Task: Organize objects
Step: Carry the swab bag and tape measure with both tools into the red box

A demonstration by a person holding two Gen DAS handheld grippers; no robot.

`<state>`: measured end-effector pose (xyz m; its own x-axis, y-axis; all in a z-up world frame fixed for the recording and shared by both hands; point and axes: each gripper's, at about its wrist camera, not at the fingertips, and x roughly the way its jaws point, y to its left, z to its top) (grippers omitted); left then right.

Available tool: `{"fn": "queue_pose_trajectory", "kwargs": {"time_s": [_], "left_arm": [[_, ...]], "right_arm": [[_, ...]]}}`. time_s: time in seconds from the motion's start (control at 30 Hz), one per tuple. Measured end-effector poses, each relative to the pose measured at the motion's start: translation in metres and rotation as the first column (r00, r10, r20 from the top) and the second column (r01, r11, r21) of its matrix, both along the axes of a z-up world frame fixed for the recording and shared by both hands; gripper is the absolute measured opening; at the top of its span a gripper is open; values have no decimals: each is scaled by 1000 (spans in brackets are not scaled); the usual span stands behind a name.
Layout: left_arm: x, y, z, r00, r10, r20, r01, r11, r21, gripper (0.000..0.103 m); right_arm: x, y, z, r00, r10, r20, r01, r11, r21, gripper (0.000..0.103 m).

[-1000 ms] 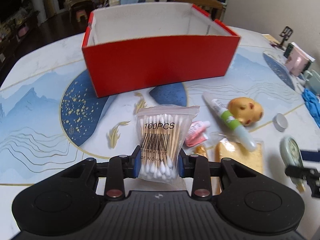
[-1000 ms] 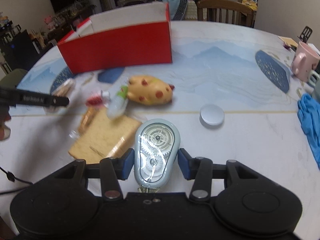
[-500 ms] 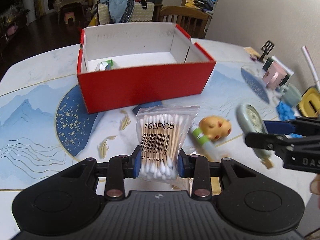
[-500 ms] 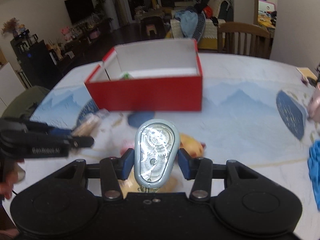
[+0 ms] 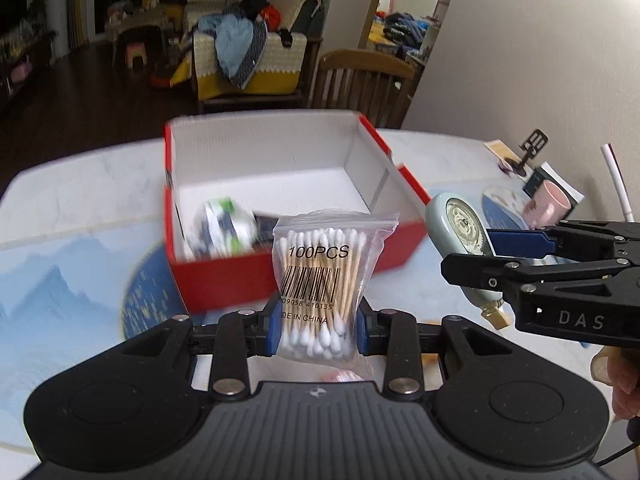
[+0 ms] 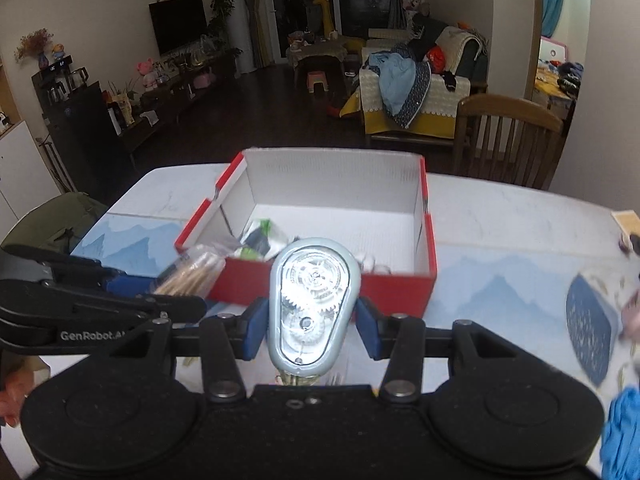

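Note:
My left gripper (image 5: 316,330) is shut on a clear bag of cotton swabs (image 5: 320,280) marked 100PCS, held above the table just before the near wall of the red box (image 5: 224,284). My right gripper (image 6: 310,326) is shut on a pale blue correction tape dispenser (image 6: 312,300), held in front of the same red box (image 6: 392,286). The dispenser also shows in the left wrist view (image 5: 460,236), to the right of the box. The box is open, white inside, with a few small packets (image 5: 224,232) at its left near corner.
A pink mug (image 5: 546,204) and a small black stand (image 5: 530,150) are at the table's right. A blue cloth (image 6: 624,436) lies at the near right. A wooden chair (image 6: 508,136) stands behind the table.
Both grippers have risen and moved toward the red box with their objects held. The box's inside now shows in both views, and the loose items on the table have dropped out of sight.

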<state>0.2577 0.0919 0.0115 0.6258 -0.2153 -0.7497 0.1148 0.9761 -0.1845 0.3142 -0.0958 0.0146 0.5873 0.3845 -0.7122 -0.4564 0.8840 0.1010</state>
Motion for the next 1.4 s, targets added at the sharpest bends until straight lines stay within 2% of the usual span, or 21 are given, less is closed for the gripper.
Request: {"fn": "queue_pose_trajectory", "kwargs": {"time_s": [0.17,0.33,0.43,0.67,0.83,1.03,1.4], "left_arm": [[32,12,9,1000,8,25,-9,999,41,33],[67,22,8,999,17,29,-20,997,79,33],[88,25,4,999,23,25,-26,992,126,33],[137,26,-11,999,36,1,-36,984,173,33],[166,20,-31,999,25,-39,-17,978,207,33],[189,17,-51,995,45,-86,-27,979,201,33],[207,6,-83,987,6,-163,32,974,226,33]], "right_arm": [[32,11,2,1000,-7,3,7,1000,-2,47],[60,26,-6,999,-31,14,31,998,-47,47],[75,31,-13,999,-37,21,39,996,-81,47],[112,46,-38,998,-66,-17,63,991,-121,47],[122,55,-62,997,-65,-49,57,988,-145,47],[127,66,-82,997,-47,-62,34,982,-185,46],[141,73,-112,989,-35,-141,5,979,-204,46]]}}
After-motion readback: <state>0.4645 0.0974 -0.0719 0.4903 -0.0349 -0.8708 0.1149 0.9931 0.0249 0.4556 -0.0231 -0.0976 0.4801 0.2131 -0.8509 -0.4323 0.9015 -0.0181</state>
